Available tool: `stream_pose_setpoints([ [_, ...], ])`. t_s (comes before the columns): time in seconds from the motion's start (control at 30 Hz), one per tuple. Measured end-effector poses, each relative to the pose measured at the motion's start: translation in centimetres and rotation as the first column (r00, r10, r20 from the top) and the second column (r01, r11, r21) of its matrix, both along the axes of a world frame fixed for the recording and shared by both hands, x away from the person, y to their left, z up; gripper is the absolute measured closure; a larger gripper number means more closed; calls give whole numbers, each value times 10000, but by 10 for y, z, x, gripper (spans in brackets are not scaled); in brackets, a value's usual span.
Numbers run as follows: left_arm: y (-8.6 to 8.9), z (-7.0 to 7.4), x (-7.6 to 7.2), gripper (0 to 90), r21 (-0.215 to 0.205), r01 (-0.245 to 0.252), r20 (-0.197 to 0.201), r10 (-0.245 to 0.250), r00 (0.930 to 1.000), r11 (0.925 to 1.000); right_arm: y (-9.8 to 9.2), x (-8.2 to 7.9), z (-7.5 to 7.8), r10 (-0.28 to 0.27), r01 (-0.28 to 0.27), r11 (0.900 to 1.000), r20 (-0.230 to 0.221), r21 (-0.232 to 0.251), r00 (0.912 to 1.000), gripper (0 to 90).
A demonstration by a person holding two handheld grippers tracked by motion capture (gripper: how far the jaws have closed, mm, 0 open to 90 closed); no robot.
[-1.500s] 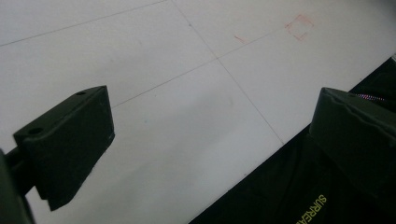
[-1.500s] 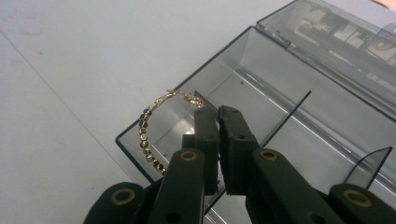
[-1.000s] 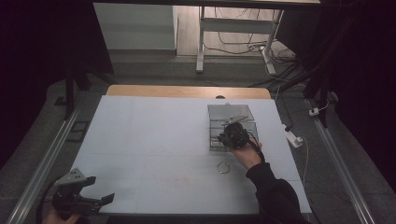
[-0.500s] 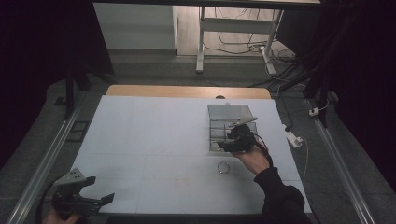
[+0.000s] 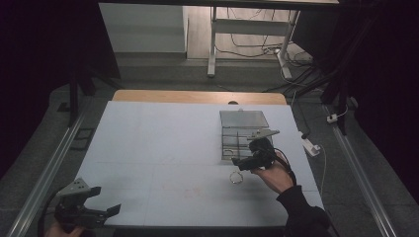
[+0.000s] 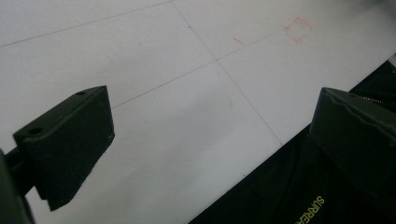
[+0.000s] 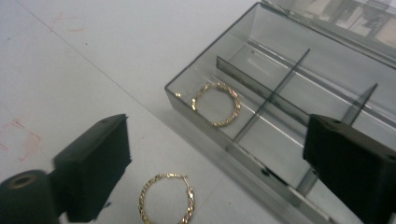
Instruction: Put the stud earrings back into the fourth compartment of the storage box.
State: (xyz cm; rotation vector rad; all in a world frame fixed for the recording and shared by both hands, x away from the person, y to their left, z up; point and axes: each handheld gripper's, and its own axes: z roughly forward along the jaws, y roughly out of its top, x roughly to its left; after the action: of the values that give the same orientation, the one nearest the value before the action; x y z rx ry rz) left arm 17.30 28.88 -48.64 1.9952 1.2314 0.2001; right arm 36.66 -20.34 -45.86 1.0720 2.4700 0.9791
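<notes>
A gold hoop earring [image 7: 216, 104] lies flat in the near corner compartment of a clear divided box [image 7: 299, 70]. A second gold hoop [image 7: 167, 198] lies on the white table just outside the box wall, also seen as a small ring [image 5: 236, 177]. My right gripper [image 7: 219, 172] hovers above the box's near edge [image 5: 227, 157]. Its jaws have just been opening, stand wide apart and have nothing between them. In the high view the right gripper [image 5: 239, 163] points left beside the box. My left gripper [image 5: 104, 200] rests open and empty at the table's front left corner [image 6: 210, 140].
The box's lid [image 5: 243, 118] stands open at its far side. Faint red marks [image 6: 299, 29] sit on the table near its front middle. A white power strip [image 5: 310, 146] lies off the right edge. The table's front edge [image 6: 252, 168] runs close under the left gripper.
The right gripper has drawn back from over the box toward the near side and its jaws have spread apart. The hoop on the table and the left gripper have stayed put.
</notes>
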Motion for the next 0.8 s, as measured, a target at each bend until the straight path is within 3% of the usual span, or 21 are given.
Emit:
stream_pose_setpoints([
  [0.17, 0, 0, 0, 0, 11, -4, 4, 4, 10000, 10000, -8, -10, -4, -374, 372, 9992, -184, -114, 9991, 0],
  [0.4, -1, 0, 0, 0, 32, 6, 14, -6, 10000, 10000, -12, -24, -18, -307, 279, 9985, -616, -465, 9976, 0],
  [0.67, -1, 0, 0, 0, 35, 21, 16, -21, 10000, 10000, -7, -19, -39, -758, 630, 9887, -909, -1362, 9930, 0],
  [0.8, -1, 0, 0, 1, 48, 27, 15, -28, 10000, 10000, -5, -16, -46, -870, 703, 9867, -1108, -1465, 9900, 0],
])
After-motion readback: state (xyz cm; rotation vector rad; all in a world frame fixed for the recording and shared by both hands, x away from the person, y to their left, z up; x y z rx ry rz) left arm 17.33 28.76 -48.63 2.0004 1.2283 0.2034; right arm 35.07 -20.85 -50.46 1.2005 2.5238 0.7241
